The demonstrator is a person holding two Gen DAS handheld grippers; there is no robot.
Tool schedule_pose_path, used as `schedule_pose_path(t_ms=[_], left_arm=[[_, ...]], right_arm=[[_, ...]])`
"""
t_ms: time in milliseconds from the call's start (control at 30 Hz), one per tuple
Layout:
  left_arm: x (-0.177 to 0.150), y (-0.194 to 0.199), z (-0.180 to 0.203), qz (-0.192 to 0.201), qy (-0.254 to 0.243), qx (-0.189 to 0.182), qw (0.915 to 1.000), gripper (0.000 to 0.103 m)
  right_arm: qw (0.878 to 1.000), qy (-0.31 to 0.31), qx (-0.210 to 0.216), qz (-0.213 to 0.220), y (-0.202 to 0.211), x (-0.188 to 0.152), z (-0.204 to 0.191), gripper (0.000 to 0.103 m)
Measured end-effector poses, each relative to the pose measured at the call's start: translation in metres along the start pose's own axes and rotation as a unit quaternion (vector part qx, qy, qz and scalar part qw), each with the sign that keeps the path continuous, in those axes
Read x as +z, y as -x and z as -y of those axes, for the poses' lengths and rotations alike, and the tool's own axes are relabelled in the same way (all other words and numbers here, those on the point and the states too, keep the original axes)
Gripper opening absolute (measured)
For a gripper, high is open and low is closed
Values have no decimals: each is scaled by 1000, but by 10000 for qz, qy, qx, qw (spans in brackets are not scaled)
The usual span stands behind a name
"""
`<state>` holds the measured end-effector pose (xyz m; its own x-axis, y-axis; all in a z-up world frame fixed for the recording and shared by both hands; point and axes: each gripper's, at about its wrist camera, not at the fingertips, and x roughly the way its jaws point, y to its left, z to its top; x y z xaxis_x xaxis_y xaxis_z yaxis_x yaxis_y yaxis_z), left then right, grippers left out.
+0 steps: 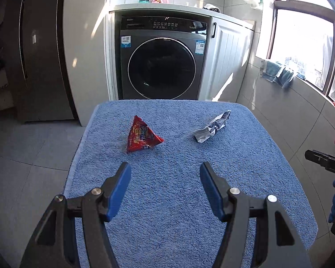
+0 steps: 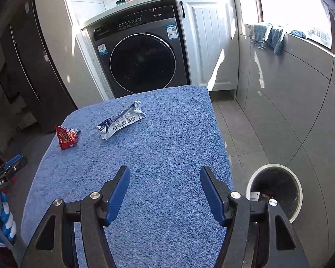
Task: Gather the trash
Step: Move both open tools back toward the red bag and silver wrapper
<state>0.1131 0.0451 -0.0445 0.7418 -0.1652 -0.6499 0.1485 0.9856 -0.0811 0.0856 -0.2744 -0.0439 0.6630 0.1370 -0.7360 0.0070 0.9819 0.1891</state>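
Observation:
A red snack wrapper (image 1: pixel 143 136) stands crumpled on the blue towel-covered table (image 1: pixel 167 201), left of centre. A white and blue crumpled wrapper (image 1: pixel 212 126) lies to its right. My left gripper (image 1: pixel 165 169) is open and empty, hovering over the towel short of the red wrapper. In the right wrist view the red wrapper (image 2: pixel 67 137) and the white wrapper (image 2: pixel 121 119) lie far ahead on the left. My right gripper (image 2: pixel 165 172) is open and empty over the towel (image 2: pixel 156 145). A round white-rimmed trash bin (image 2: pixel 275 192) stands on the floor to the right of the table.
A dark front-loading washing machine (image 1: pixel 160 60) sits under a white counter behind the table, next to a white cabinet (image 1: pixel 230 58). A tiled wall with windows (image 1: pixel 301 44) runs on the right. Dark tall cabinets (image 1: pixel 40 51) stand at the left.

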Motion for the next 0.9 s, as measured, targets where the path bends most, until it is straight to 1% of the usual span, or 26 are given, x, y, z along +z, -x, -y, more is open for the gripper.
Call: schedule_pose_path(t_ms=[233, 467, 733, 800, 900], left_arm=[[-3, -8, -27, -74, 180, 56, 9998, 62], [-5, -23, -40, -214, 304, 36, 9993, 65], [-7, -44, -52, -411, 416, 21, 9983, 66], [-8, -51, -58, -457, 495, -53, 9977, 66], [-5, -60, -69, -469, 701, -305, 9960, 67]], right_arm=[[9996, 237, 66, -160, -19, 6, -32, 63], [9991, 278, -2, -332, -34, 7, -41, 63], [9981, 304, 33, -533, -58, 12, -50, 64], [9977, 342, 74, -584, -65, 15, -55, 64], [9970, 409, 187, -634, -77, 22, -64, 64]])
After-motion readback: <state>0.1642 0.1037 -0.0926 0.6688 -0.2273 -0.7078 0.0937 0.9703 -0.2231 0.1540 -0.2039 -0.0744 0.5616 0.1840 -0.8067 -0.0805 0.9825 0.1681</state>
